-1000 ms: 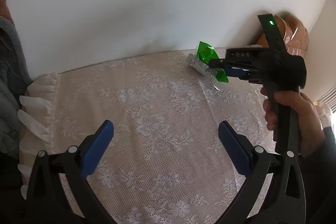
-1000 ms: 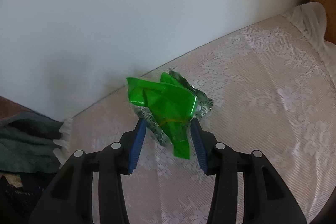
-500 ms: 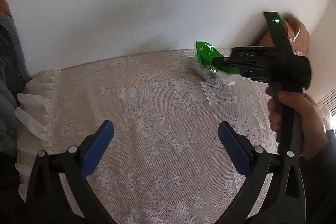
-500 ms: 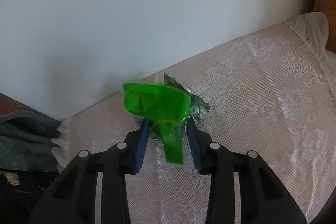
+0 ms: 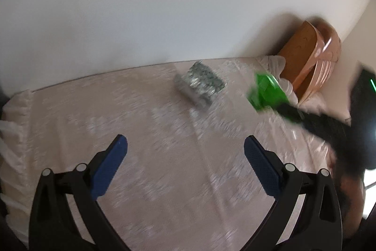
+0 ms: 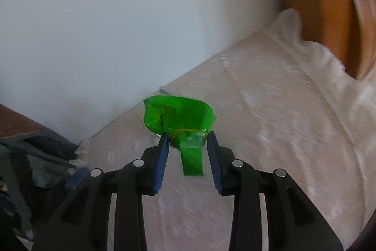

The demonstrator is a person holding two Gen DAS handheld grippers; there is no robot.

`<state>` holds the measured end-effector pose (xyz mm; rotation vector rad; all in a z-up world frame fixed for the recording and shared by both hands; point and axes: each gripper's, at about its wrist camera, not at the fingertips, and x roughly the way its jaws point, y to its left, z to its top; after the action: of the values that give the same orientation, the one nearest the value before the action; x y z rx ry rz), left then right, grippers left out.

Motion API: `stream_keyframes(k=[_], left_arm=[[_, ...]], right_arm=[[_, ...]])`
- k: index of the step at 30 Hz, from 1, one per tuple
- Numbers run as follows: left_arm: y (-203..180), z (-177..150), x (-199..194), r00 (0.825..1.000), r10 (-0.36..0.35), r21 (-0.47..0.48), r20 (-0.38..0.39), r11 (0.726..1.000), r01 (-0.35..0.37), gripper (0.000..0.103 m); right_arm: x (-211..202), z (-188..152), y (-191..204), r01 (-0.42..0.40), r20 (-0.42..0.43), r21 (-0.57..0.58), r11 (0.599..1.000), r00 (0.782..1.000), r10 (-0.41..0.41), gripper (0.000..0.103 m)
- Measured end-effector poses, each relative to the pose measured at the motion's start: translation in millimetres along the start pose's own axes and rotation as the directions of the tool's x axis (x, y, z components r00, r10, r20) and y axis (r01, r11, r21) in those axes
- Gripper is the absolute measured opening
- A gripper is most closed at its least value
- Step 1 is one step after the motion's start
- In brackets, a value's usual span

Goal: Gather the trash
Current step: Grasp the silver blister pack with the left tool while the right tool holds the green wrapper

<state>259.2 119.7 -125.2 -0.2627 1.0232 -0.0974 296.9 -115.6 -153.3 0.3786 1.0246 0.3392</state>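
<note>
Lifted off the foil pack point(image 5: 199, 84), the green wrapper point(image 6: 178, 117) now hangs clamped in the right gripper point(image 6: 188, 145), whose jaws just closed further. Left gripper point(image 5: 185, 152) angles down, jaws wide apart; blur hides the holding hand.

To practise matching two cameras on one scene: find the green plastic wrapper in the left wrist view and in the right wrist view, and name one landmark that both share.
Left wrist view: green wrapper at right of centre, at the tip of the right gripper.
Right wrist view: green wrapper at centre, pinched between the blue pads.
Shared landmark: the wooden headboard, at the right in both.
</note>
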Motion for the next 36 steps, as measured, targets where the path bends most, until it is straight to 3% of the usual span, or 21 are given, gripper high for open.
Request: stream_keyframes(k=[6,8,13,17,21,25,27,29,36], left_arm=[[-22.1,39.2,50.9,0.996,0.08,-0.174,-0.045,0.981,-0.087,0.095],[-24.5,51.4,72.2,0.991,0.113,-0.266,-0.074,0.955,-0.129,0.095],[-29.5,66.2,115.6,0.962,0.224,-0.434,-0.155,0.86,-0.27,0.095],[-38.7,69.2,136.5,0.93,0.314,-0.448,-0.189,0.815,-0.366,0.095],[-41.8,70.1,154.0,0.908,0.352,-0.475,-0.225,0.774,-0.418,0.095],[-49.4,76.5,163.2,0.889,0.389,-0.462,-0.24,0.76,-0.458,0.093],[-51.2,78.2,163.1,0.88,0.409,-0.462,-0.239,0.749,-0.474,0.08],[-51.2,78.8,160.8,0.884,0.408,-0.462,-0.229,0.753,-0.468,0.072],[-61.9,79.4,162.3,0.905,0.378,-0.344,-0.193,0.838,-0.423,0.067]], right_arm=[[-44.0,-30.1,-39.4,0.022,0.046,0.057,0.998,0.999,-0.025,0.034],[-54.0,-36.8,-55.8,0.023,0.049,0.074,0.997,0.998,-0.027,0.034],[-62.8,-47.2,-83.2,0.002,0.044,0.114,0.993,0.999,-0.007,0.034],[-69.1,-48.3,-95.8,-0.015,0.048,0.118,0.993,0.999,0.01,0.034],[-67.8,-46.2,-100.0,-0.023,0.045,0.109,0.994,0.999,0.019,0.034],[-66.3,-45.7,-100.7,-0.026,0.036,0.109,0.994,0.999,0.022,0.034],[-67.7,-47.3,-99.4,-0.029,0.033,0.109,0.994,0.999,0.025,0.034],[-65.0,-47.6,-96.4,-0.03,0.028,0.105,0.994,0.999,0.027,0.034],[-51.2,-46.7,-83.5,-0.037,0.018,0.083,0.996,0.999,0.036,0.034]])
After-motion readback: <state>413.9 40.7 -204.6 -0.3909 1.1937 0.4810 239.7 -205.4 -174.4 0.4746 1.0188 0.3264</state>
